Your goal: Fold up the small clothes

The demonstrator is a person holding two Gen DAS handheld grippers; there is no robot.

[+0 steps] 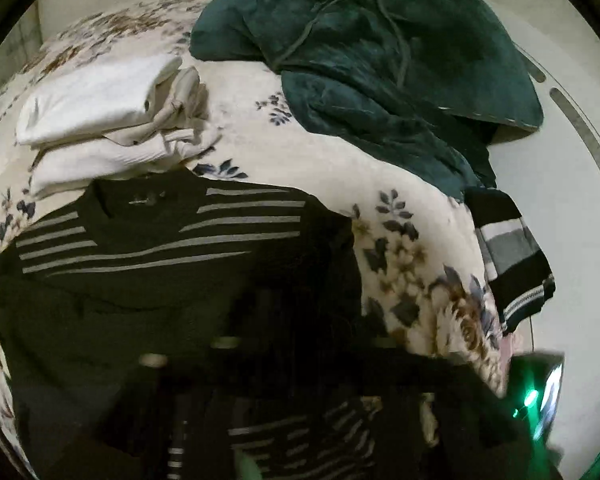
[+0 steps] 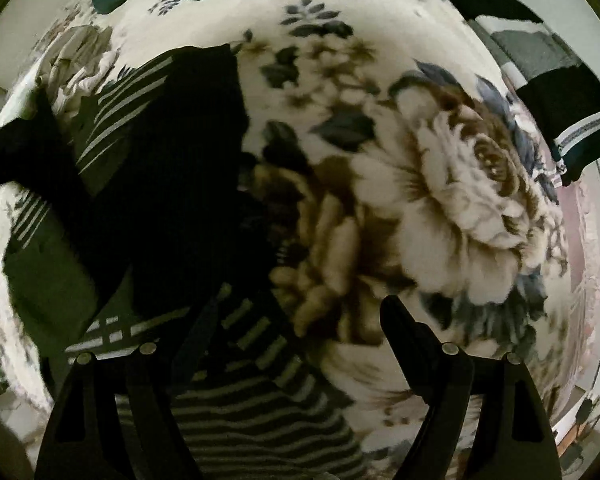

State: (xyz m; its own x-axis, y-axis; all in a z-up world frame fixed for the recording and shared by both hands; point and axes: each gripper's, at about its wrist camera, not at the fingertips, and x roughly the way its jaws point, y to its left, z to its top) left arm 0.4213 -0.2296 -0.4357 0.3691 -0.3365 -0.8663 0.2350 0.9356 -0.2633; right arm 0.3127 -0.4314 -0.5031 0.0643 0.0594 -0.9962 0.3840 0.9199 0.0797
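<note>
Garment in hand: a black sweater with grey stripes (image 1: 148, 240) lies spread on the floral blanket (image 1: 412, 264) of the bed, collar toward the white pile, its lower part bunched up near both tools.
Left tool (image 1: 284, 364): its fingers are lost in blur and dark cloth; whether it is wide or closed on the sweater cannot be told.
Right tool (image 2: 300, 320): jaws stand wide apart, nothing held; the left finger sits over the striped hem, the right finger (image 2: 404, 320) over bare blanket.
Done so far: a stack of white folded clothes (image 1: 100, 108) sits just beyond the sweater's collar, judged finished.
Left to do: the striped sweater looks only partly folded, with one edge turned over; a dark green garment (image 1: 364, 60) lies heaped and unfolded at the far side; a black, white and grey striped piece (image 1: 512, 260) hangs at the blanket's right edge, also unfolded.
Progress: judged under halfway.
</note>
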